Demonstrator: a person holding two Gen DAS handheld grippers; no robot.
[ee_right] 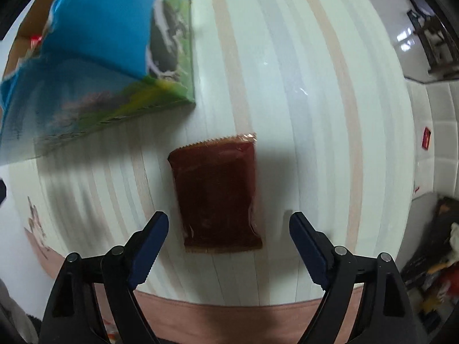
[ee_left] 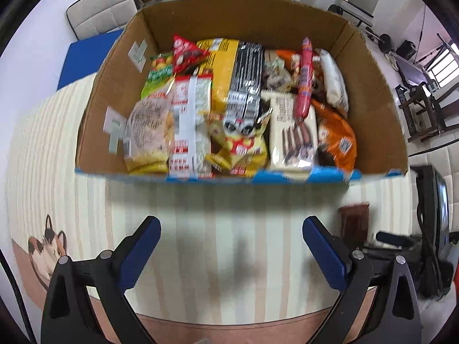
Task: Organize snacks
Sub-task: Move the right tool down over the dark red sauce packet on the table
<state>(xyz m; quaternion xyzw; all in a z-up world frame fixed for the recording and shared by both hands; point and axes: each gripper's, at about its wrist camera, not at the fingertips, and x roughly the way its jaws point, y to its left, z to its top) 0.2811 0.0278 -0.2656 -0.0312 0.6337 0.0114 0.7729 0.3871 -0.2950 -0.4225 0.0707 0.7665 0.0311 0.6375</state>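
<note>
A cardboard box (ee_left: 373, 132) stands on the striped tablecloth, packed with several snack packets, among them a white wafer pack (ee_left: 292, 132), an orange bag (ee_left: 335, 134) and a pink sausage stick (ee_left: 304, 80). My left gripper (ee_left: 231, 225) is open and empty, in front of the box's near edge. A dark red-brown flat packet (ee_right: 218, 192) lies alone on the cloth in the right wrist view. My right gripper (ee_right: 229, 220) is open, its fingers either side of the packet's near end, above it. The box's blue and green printed outside (ee_right: 94, 57) shows at the upper left.
The striped tablecloth (ee_left: 200, 229) has a pink border with a cat print (ee_left: 48, 246) at the near left. The brown packet also shows at the right in the left wrist view (ee_left: 354, 220). Chairs and furniture stand beyond the table.
</note>
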